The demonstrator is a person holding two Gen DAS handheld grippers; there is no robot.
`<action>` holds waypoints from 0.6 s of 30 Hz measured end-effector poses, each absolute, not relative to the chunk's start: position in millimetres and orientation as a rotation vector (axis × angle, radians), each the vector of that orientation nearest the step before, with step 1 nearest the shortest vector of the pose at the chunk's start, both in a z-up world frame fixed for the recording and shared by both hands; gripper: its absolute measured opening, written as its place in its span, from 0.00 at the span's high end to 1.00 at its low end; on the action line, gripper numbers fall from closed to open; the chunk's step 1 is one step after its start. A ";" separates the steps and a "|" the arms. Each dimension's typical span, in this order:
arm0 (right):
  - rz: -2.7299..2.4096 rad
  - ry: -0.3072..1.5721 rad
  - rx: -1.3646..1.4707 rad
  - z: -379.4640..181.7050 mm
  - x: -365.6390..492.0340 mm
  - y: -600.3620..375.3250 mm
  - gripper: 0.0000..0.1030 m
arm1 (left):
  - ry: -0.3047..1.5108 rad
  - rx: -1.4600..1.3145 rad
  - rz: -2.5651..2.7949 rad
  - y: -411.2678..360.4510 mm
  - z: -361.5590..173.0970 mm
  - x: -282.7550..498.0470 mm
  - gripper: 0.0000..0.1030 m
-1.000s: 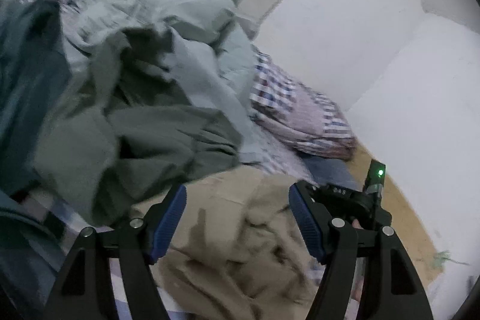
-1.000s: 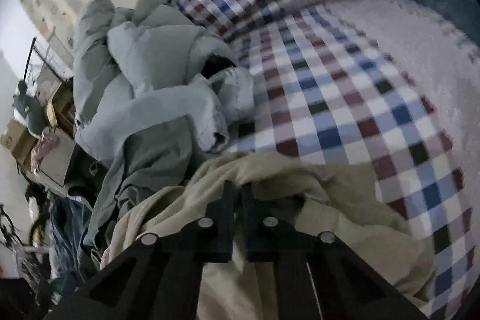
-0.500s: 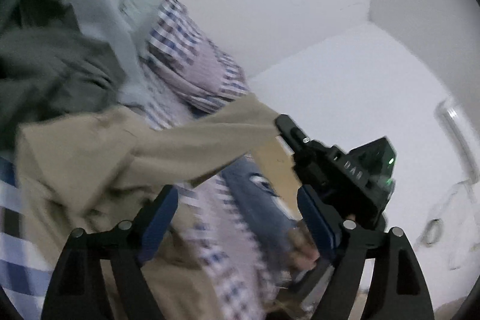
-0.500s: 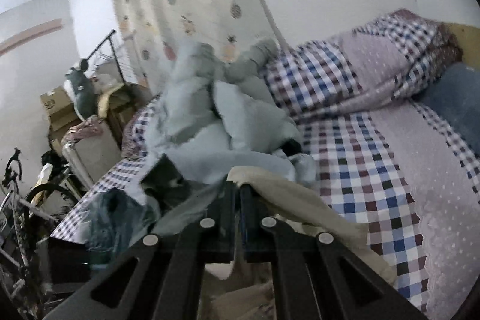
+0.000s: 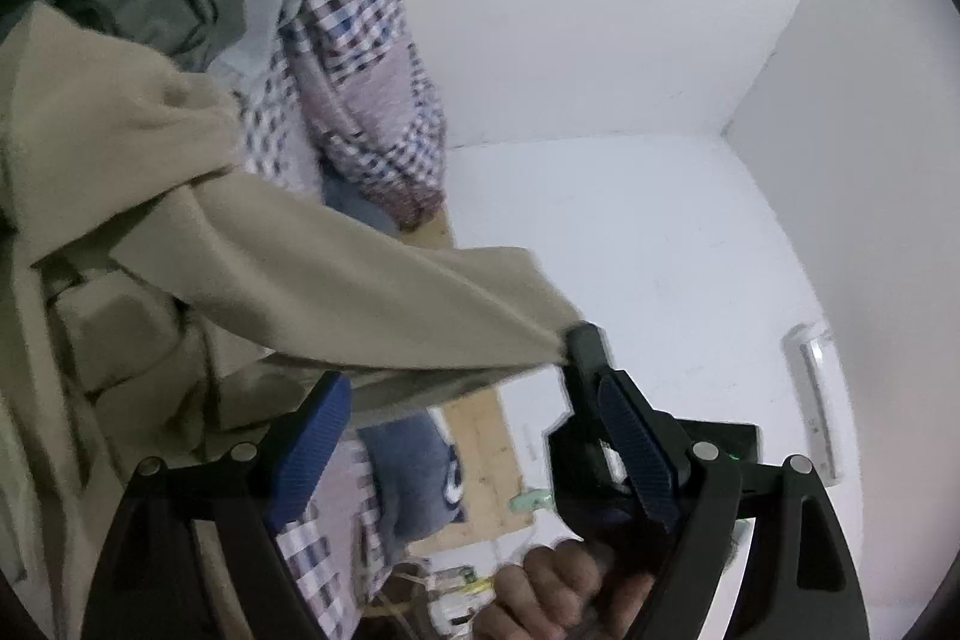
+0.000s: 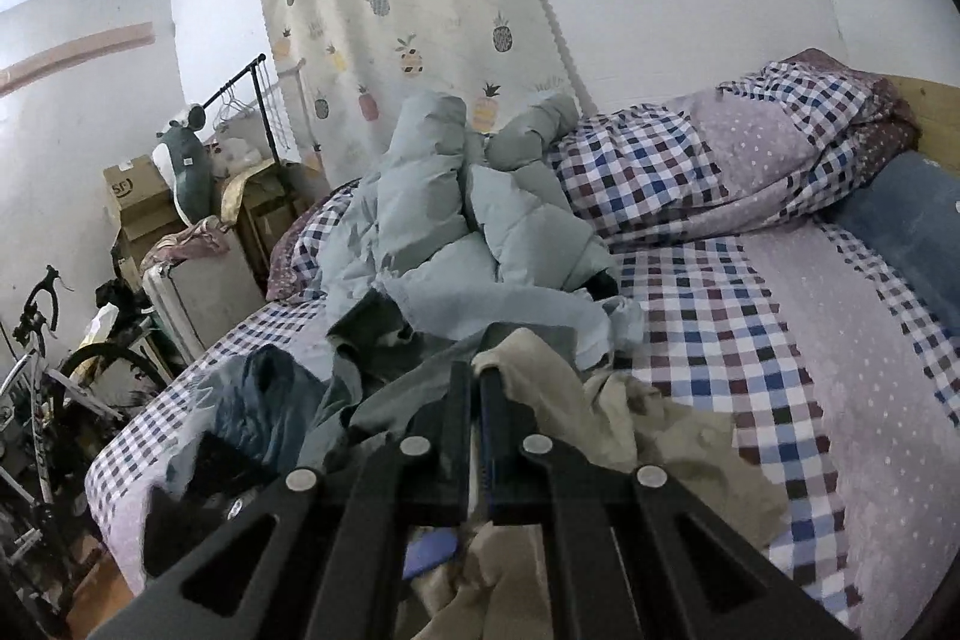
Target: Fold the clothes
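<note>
A beige garment point(image 5: 252, 280) hangs stretched in the air above the bed. My right gripper point(image 6: 474, 376) is shut on an edge of the beige garment point(image 6: 648, 436); it also shows in the left wrist view point(image 5: 579, 340), pinching the cloth's raised corner. My left gripper point(image 5: 474, 418) is open and empty, its blue pads point(image 5: 312, 451) just below the stretched cloth. A pile of grey-green and pale blue clothes point(image 6: 480, 244) lies on the checked bedsheet point(image 6: 750, 328).
A checked duvet point(image 6: 720, 154) and a blue pillow point(image 6: 900, 214) lie at the head of the bed. White walls stand behind. Left of the bed are a bicycle point(image 6: 36, 376), cardboard boxes point(image 6: 138, 202) and a clothes rack point(image 6: 252, 82).
My right gripper has lifted the beige garment off the bed and pulled it up and out. My left gripper has swung up and right, from the clothes pile toward the wall, staying open.
</note>
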State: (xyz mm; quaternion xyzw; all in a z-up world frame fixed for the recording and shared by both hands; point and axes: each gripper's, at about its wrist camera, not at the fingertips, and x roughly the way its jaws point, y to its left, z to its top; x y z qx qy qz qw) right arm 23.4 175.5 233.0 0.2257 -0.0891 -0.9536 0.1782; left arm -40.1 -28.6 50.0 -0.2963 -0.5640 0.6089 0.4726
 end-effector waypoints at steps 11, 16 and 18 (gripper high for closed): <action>-2.709 -0.352 0.629 226.8 83.0 174.1 0.99 | -1.500 -0.768 1.494 -26.5 34.3 -34.6 0.15; -2.716 -0.385 0.637 221.0 114.3 169.8 0.99 | -1.514 -0.771 1.571 -36.1 36.6 -25.3 0.19; -2.729 -0.383 0.649 217.0 124.5 168.1 0.99 | -1.504 -0.776 1.620 -41.3 38.3 -21.0 0.29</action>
